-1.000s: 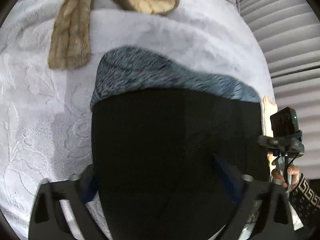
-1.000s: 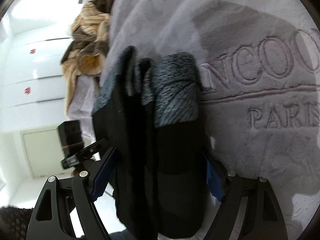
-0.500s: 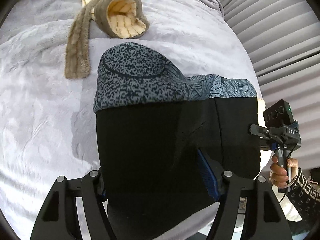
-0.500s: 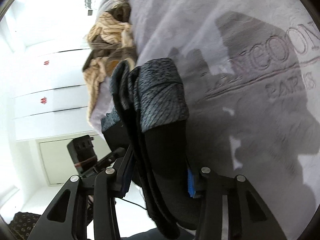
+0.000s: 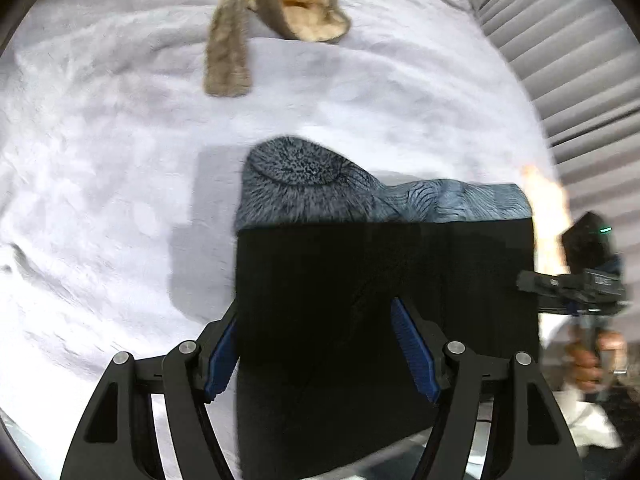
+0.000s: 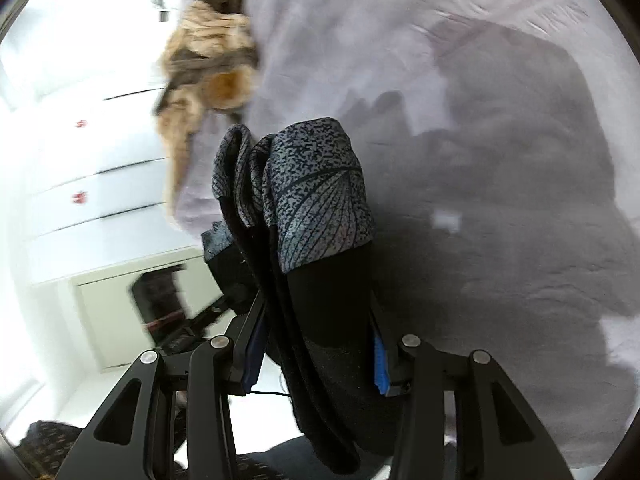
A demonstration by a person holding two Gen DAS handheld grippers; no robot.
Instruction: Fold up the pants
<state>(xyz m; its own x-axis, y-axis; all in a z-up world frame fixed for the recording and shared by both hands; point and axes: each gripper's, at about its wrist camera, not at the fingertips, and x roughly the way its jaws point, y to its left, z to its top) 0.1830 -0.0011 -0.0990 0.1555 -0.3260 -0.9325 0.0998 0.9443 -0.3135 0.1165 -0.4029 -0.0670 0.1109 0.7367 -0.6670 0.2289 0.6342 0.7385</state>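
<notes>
Black pants with a grey-blue patterned band hang folded in the air over a lilac bedspread. My left gripper is shut on the pants' near left edge. My right gripper is shut on the other edge, where several layers of the pants bunch between the fingers. The right gripper also shows in the left wrist view, at the pants' right edge.
A tan and brown fur garment lies at the far side of the bed; it also shows in the right wrist view. A ribbed grey headboard stands to the right. White cabinets stand beyond the bed's edge.
Both grippers have closed in on the pants and lifted them back from the bed. The pants now hang farther from the fur garment, and the view is blurred by motion.
</notes>
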